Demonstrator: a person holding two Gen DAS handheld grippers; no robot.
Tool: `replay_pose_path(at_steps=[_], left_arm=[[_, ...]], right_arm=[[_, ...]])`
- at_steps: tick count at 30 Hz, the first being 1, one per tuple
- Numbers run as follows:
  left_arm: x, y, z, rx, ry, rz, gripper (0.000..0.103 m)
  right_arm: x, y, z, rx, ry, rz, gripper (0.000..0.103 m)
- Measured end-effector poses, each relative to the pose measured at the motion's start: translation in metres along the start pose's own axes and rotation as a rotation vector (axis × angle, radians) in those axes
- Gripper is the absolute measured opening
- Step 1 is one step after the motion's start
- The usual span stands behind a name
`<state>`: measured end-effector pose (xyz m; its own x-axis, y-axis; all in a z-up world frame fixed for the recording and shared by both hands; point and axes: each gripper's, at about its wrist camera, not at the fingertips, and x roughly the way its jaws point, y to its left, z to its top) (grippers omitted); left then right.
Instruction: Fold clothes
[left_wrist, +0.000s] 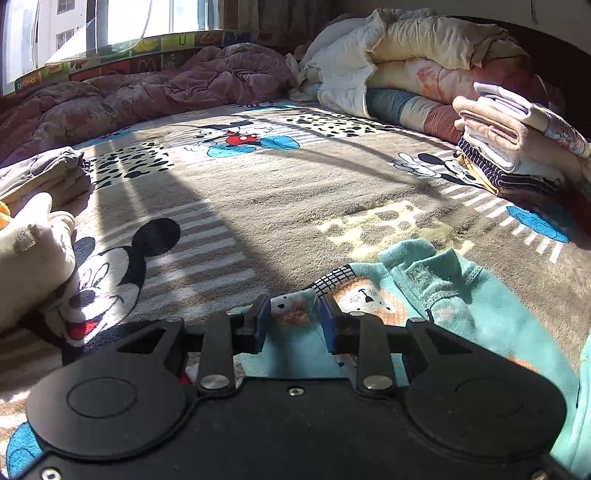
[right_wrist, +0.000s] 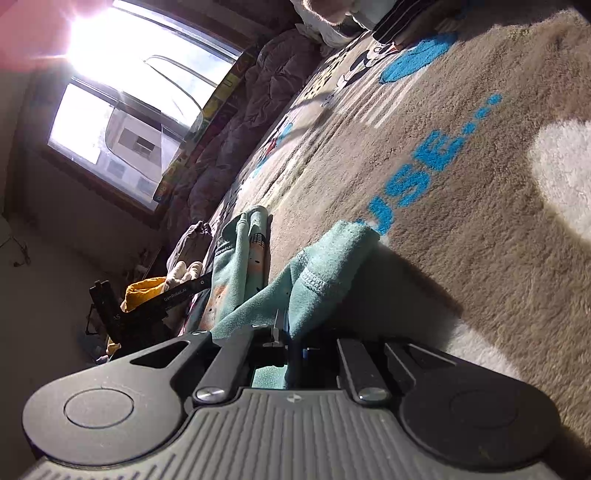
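Teal garment (right_wrist: 325, 266) hides right gripper's (right_wrist: 291, 341) closed fingertips

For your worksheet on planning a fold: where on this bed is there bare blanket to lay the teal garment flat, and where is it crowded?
Free: the middle blanket, between the teal garment, purple quilt and folded stack. Crowded: left edge clothes and rolled bedding.

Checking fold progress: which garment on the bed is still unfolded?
The teal garment, spread loose by the left gripper. The others sit folded in the stack far right.
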<state>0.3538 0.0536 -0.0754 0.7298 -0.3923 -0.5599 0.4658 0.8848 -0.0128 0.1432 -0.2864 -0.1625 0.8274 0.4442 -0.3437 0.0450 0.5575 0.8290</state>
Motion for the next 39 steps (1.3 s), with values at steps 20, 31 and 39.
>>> replay_pose_path(at_steps=[20, 31, 39], left_arm=[[-0.227, -0.111, -0.132, -0.085, -0.015, 0.084, 0.028], [-0.210, -0.171, -0.173, 0.156, 0.016, 0.111, 0.025], [-0.231, -0.144, -0.160, 0.096, -0.065, -0.095, 0.047]], right_arm=[[-0.018, 0.007, -0.010, -0.089, -0.078, 0.009, 0.011], [-0.021, 0.025, 0.006, -0.114, -0.098, 0.012, 0.008], [-0.027, 0.067, 0.023, -0.191, -0.108, 0.022, 0.008]])
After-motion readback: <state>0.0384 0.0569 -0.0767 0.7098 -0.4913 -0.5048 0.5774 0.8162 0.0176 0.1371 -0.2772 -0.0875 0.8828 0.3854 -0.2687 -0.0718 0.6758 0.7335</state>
